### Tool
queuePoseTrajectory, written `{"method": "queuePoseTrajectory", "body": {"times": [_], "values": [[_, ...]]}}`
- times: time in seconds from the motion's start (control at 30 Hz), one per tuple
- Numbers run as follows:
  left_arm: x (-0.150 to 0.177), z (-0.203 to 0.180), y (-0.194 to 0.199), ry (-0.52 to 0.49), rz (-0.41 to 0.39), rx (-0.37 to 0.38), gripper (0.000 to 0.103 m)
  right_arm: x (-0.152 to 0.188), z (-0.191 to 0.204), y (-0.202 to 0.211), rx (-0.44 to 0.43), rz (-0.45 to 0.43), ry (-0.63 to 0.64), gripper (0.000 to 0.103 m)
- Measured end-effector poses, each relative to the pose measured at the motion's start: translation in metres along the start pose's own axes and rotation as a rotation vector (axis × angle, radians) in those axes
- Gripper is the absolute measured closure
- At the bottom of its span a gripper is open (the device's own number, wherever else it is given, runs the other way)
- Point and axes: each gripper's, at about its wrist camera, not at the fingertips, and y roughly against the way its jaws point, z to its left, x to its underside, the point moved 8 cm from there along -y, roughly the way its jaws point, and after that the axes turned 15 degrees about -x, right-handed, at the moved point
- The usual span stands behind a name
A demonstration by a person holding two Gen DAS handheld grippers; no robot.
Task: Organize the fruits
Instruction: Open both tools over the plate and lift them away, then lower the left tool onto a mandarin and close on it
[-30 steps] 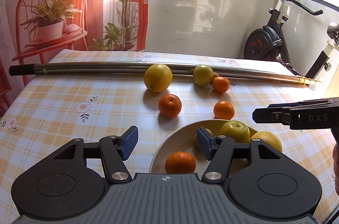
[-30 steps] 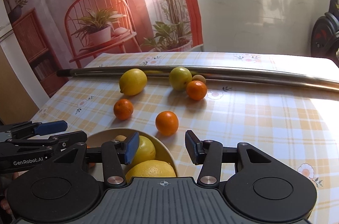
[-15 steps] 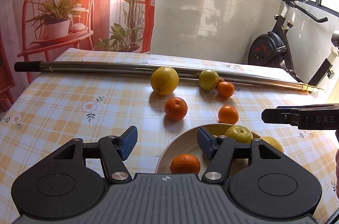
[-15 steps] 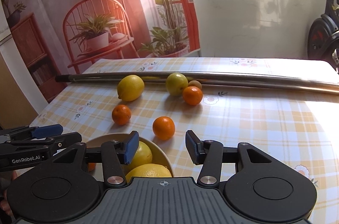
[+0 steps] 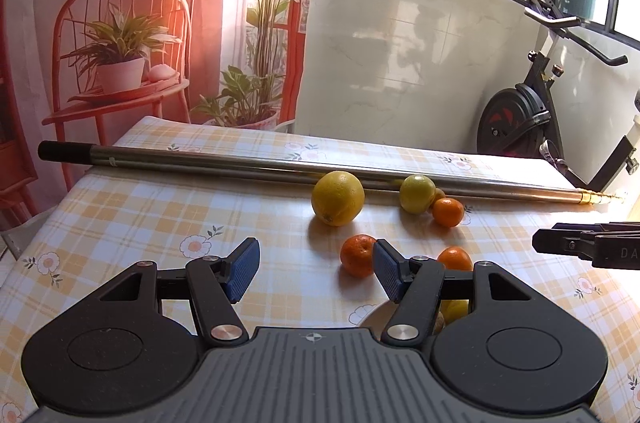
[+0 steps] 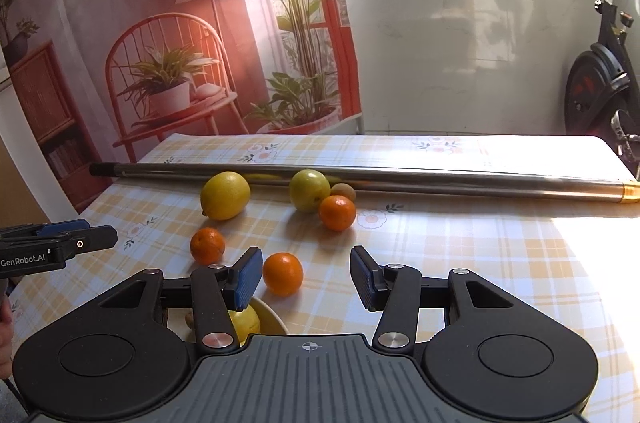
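Six fruits lie loose on the table [image 6: 460, 255], a lemon [image 6: 225, 195], a lime [image 6: 309, 190], three oranges [image 6: 283, 273] and a small brown one, while the bowl [image 6: 272, 317] holds some, and both the left gripper [image 5: 316, 269] and right gripper [image 6: 306, 277] hover spread and empty.

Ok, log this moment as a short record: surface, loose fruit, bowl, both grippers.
surface: table with checked floral cloth, metal pole lying across it
loose fruit: lemon, green-yellow fruit, small brownish fruit, three oranges
bowl: bowl near edge, mostly hidden, yellow fruit inside
left gripper: open, empty
right gripper: open, empty, nearest orange just ahead
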Motion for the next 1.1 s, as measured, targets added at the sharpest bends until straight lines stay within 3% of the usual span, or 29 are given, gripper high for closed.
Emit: {"method": "queuePoseTrajectory", "body": {"times": [0.37, 0.6, 0.8, 0.97, 1.1], "values": [[-0.039, 0.017, -0.005, 0.065, -0.039, -0.024, 0.038, -0.024, -0.012, 0.000, 0.016, -0.065, -0.005, 0.058], [-0.056, -0.003, -0.008, 0.001, -0.078, 0.017, 0.038, -0.048, -0.014, -0.009, 0.025, -0.086, 0.052, 0.058], [-0.044, -0.025, -0.032, -0.059, -0.002, 0.072, 0.038, -0.049, -0.017, -0.020, 0.033, -0.063, 0.073, 0.058], [-0.022, -0.041, -0.055, -0.088, 0.110, 0.156, 0.039, -0.046, -0.027, -0.024, 0.036, -0.053, 0.048, 0.058], [-0.011, -0.048, -0.070, -0.119, 0.147, 0.156, 0.038, -0.045, -0.035, -0.030, 0.033, -0.043, 0.030, 0.058]]}}
